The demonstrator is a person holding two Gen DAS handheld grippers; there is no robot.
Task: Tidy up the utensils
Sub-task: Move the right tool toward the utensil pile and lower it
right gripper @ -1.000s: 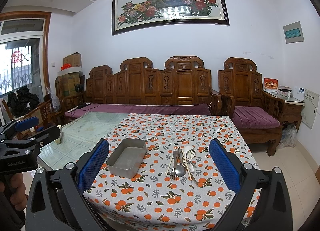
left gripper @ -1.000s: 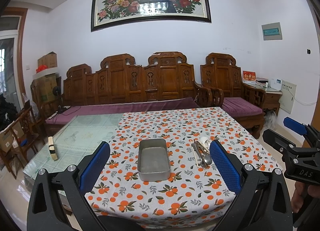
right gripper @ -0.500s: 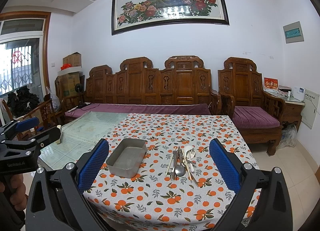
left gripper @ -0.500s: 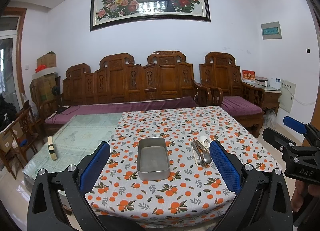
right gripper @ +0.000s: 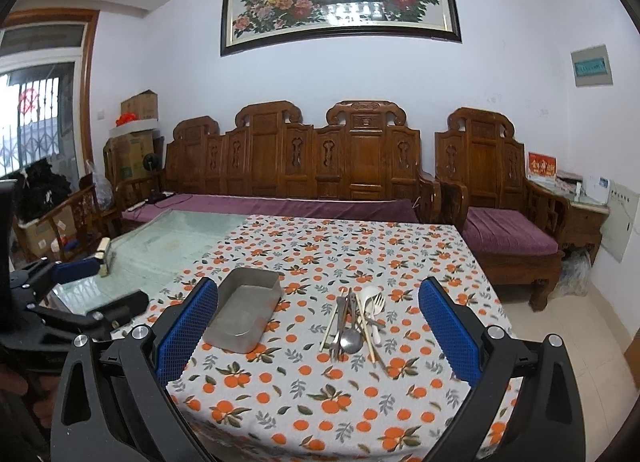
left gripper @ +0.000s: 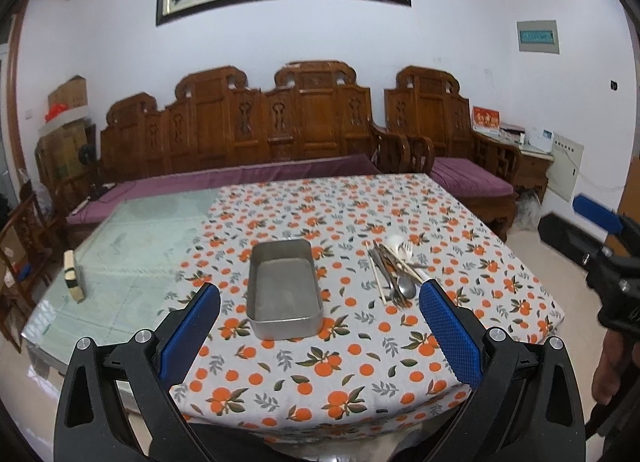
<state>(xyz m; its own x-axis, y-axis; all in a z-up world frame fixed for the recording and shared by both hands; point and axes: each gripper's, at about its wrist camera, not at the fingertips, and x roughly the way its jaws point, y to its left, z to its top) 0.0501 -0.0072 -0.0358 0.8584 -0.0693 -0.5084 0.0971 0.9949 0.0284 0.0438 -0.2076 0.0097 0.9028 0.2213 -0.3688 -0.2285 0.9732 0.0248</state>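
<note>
Both views have been brought closer to the desk (left gripper: 472, 222) than they were half a second ago, with the painting now cut by the upper edge of the left wrist frame and the left tongs seen larger at the lower left of the right wrist frame. Left tongs (left gripper: 320, 336) are held wide apart and empty above the near edge of the orange-patterned cloth, with the metal tray (left gripper: 283, 288) framed between the blue pads just above centre. Right tongs (right gripper: 318, 332) are likewise spread wide and nothing is gripped; the pile of utensils (right gripper: 354, 324) is framed between them at centre. That pile, made up of chopsticks, a metal spoon and fork and white plastic pieces, is seen lying crossed and loose on the cloth, just beside the tray on its right in both views and not touching it. Nothing is seen inside the tray, so the sorting is judged not yet begun: every piece remains to be lifted and set into the tray. A small block (left gripper: 74, 276) is left standing on the bare glass part of the desk at the left of the frame, well apart from the work. Carved wooden seating fills the background behind the desk.
</note>
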